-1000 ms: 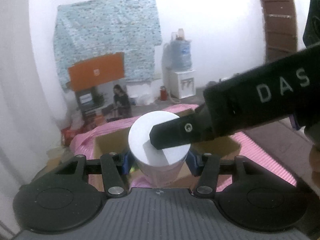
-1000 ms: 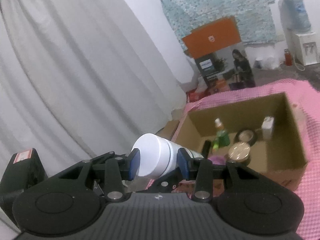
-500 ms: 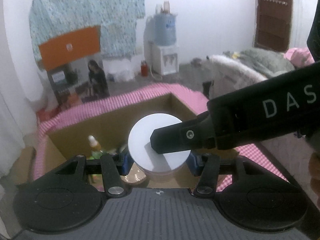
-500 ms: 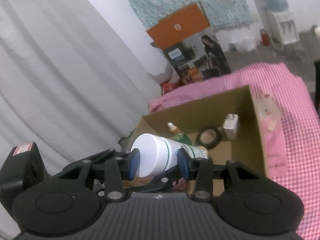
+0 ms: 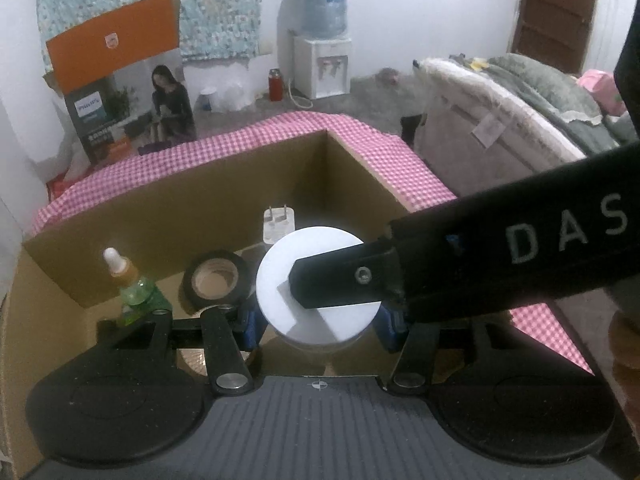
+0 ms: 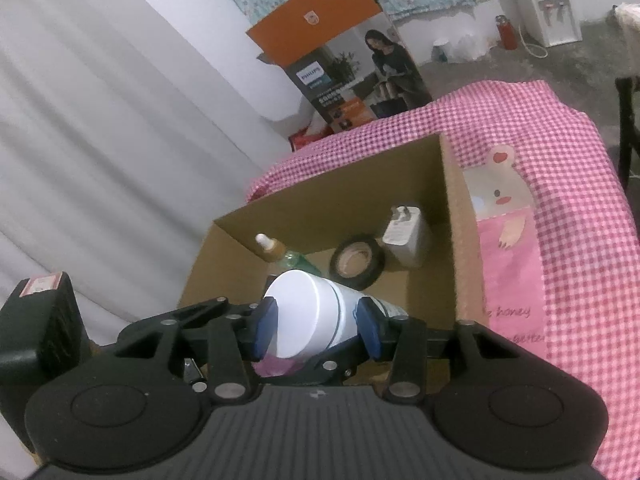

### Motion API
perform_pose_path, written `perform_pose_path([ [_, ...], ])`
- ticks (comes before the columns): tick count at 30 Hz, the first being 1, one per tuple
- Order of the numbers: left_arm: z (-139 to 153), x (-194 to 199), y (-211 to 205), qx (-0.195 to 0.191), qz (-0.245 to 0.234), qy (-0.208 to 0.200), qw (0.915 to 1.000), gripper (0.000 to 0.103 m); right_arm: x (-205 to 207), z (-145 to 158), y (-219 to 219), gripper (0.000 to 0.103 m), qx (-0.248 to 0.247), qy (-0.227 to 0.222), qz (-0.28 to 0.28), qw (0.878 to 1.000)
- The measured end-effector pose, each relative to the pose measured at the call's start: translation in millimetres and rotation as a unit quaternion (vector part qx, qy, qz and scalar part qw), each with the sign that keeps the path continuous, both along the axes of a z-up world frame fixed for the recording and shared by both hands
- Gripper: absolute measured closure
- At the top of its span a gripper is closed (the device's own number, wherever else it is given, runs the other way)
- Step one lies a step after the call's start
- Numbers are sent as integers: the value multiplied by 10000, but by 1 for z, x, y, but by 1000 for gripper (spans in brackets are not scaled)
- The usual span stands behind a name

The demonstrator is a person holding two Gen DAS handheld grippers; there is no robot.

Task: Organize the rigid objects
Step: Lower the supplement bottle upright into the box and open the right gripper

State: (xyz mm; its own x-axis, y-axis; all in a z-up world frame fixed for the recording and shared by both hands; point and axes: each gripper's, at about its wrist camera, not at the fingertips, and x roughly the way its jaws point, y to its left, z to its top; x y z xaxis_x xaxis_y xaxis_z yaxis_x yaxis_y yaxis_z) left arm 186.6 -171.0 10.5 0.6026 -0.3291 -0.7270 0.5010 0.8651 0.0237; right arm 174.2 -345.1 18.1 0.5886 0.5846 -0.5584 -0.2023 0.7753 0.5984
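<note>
A white capped bottle (image 5: 316,292) sits between the blue pads of my left gripper (image 5: 316,326), and my right gripper (image 6: 316,328) is shut on its white cap end (image 6: 304,312). The right gripper's black finger (image 5: 344,284) crosses the cap in the left wrist view. The bottle hangs over an open cardboard box (image 6: 332,204) on a pink checked cloth (image 6: 560,140). In the box are a green dropper bottle (image 5: 136,288), a roll of black tape (image 5: 216,280) and a white plug adapter (image 5: 278,226).
The box also holds round gold lids, partly hidden under the left gripper (image 5: 192,360). A Philips carton (image 6: 348,60) stands beyond the table. A white curtain (image 6: 100,140) hangs on the left. A water dispenser (image 5: 322,44) and a bed (image 5: 512,112) stand behind.
Both grippers have carried the bottle forward and tilted down, from beside the box to over its inside. The box contents have come into the left wrist view.
</note>
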Motion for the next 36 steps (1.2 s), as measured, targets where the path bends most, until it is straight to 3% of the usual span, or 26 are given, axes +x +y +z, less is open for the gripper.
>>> perform_pose_path([
  [6, -4, 5, -9, 42, -60, 71, 9999, 50, 10, 0, 0, 50, -265, 11, 30, 9996],
  [22, -19, 18, -18, 146, -237, 338, 9990, 49, 30, -2, -16, 39, -375, 174, -78, 9991],
  [25, -19, 17, -16, 86, -304, 320, 9990, 46, 31, -2, -18, 39, -329, 167, -97, 9993],
  [29, -14, 15, -12, 37, -349, 195, 9992, 30, 32, 0, -19, 39, -346, 129, -132, 9992],
  [36, 2, -1, 8, -200, -424, 46, 9989, 20, 26, 13, -20, 39, -351, -34, -265, 9990],
])
